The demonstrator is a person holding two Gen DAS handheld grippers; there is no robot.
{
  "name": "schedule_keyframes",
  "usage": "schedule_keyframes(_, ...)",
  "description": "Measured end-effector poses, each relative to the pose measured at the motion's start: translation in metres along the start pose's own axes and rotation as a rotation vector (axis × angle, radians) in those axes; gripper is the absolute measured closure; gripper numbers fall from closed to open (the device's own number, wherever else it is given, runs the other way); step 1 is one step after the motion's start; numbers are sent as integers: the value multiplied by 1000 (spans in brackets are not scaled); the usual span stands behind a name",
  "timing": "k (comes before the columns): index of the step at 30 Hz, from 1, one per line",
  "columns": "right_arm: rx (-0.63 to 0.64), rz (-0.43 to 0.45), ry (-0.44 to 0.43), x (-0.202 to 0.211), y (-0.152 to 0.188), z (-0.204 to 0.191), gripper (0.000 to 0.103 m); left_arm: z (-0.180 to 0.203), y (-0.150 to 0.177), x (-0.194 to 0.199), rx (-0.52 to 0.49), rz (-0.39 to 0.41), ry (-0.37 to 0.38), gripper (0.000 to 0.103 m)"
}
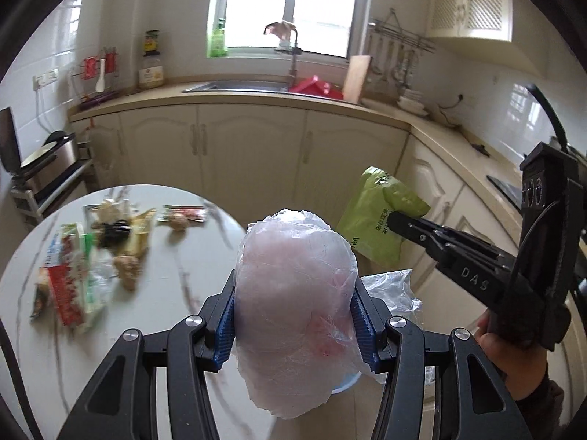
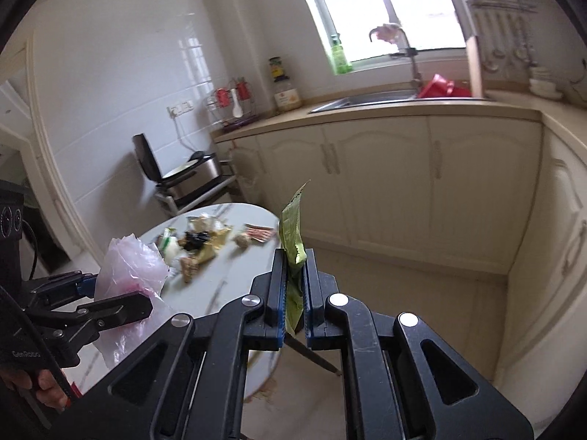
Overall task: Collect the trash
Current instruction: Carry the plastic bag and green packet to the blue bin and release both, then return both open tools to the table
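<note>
My left gripper (image 1: 295, 315) is shut on a crumpled clear plastic bag (image 1: 295, 293) with faint pink inside, held above the round table's right edge; it also shows in the right wrist view (image 2: 128, 267). My right gripper (image 2: 295, 286) is shut on a green wrapper (image 2: 291, 234), held in the air right of the table; the wrapper also shows in the left wrist view (image 1: 378, 216), with the right gripper (image 1: 394, 220) there. Several wrappers and scraps (image 1: 91, 249) lie on the white marble table (image 1: 165, 293), also in the right wrist view (image 2: 205, 238).
A blue bin rim with a clear liner (image 1: 394, 286) sits below, right of the table. Cream cabinets (image 1: 249, 154), a sink (image 1: 238, 86) and a counter run behind and along the right. A rack with an appliance (image 2: 190, 179) stands beyond the table.
</note>
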State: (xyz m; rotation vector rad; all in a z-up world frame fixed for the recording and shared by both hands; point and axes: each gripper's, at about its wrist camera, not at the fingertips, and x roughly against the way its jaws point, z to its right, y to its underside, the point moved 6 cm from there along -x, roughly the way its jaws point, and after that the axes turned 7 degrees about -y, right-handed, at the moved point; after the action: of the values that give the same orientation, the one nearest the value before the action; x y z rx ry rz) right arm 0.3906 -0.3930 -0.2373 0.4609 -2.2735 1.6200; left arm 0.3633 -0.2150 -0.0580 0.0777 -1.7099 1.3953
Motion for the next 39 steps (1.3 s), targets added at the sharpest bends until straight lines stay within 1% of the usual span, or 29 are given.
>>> schedule_keyframes(2,-38,-20,64,6,14,34,95,35,4,-22,-37,-30,43,53)
schedule_keyframes(3,-67,-29,77,8,21,52,95,51,6,-35,-54,-50,62,53)
schedule_keyframes(5,-116,-59,119,6,39,85,95,76,16,-64,-83,-103,80,53)
schedule_keyframes(7,-152,-85,152,2,57,114,95,91,30,-96,-96,-168,93,53)
schedule_keyframes(10,-220,-126,179,-10,86,154,95,100,48,-149,-126,-252,75,53)
schedule_keyframes(13,-271,-183,199,-30,114,186,95,106,72,-196,-140,-338,78,53)
schedule_keyframes(15,-294,-214,209,-41,129,202,95,105,83,-227,-142,-387,70,49)
schedule_keyframes(19,-330,-268,223,-62,156,225,95,106,99,-276,-164,-463,49,47)
schedule_keyframes(21,-341,-290,224,-72,166,233,95,107,100,-296,-151,-479,34,37)
schedule_keyframes(23,-353,-307,225,-80,176,239,95,109,103,-309,-148,-490,19,33)
schedule_keyframes(25,-360,-325,230,-84,189,246,95,113,101,-315,-145,-490,11,32)
schedule_keyframes(27,-367,-342,223,-92,197,249,95,113,95,-319,-144,-464,-31,32)
schedule_keyframes(29,-370,-368,214,-101,205,248,95,108,91,-308,-136,-442,-44,31)
schedule_keyframes(30,-375,-364,202,-103,207,249,95,111,87,-302,-135,-434,-49,31)
schedule_keyframes(31,-378,-366,186,-107,209,246,94,115,83,-294,-135,-410,-60,31)
schedule_keyframes(33,-380,-389,168,-117,216,246,94,120,74,-262,-142,-335,-99,30)
schedule_keyframes(34,-386,-388,162,-119,218,245,89,122,70,-247,-155,-297,-110,29)
schedule_keyframes(35,-394,-391,158,-122,219,243,87,125,65,-233,-165,-263,-109,25)
schedule_keyframes(36,-407,-399,163,-125,222,241,79,128,61,-221,-167,-237,-100,22)
schedule_keyframes(37,-422,-409,170,-124,224,240,64,130,57,-208,-162,-212,-87,22)
schedule_keyframes(38,-437,-405,168,-121,223,238,55,129,53,-193,-158,-184,-78,21)
schedule_keyframes(39,-444,-389,164,-117,221,235,44,129,50,-179,-159,-156,-75,20)
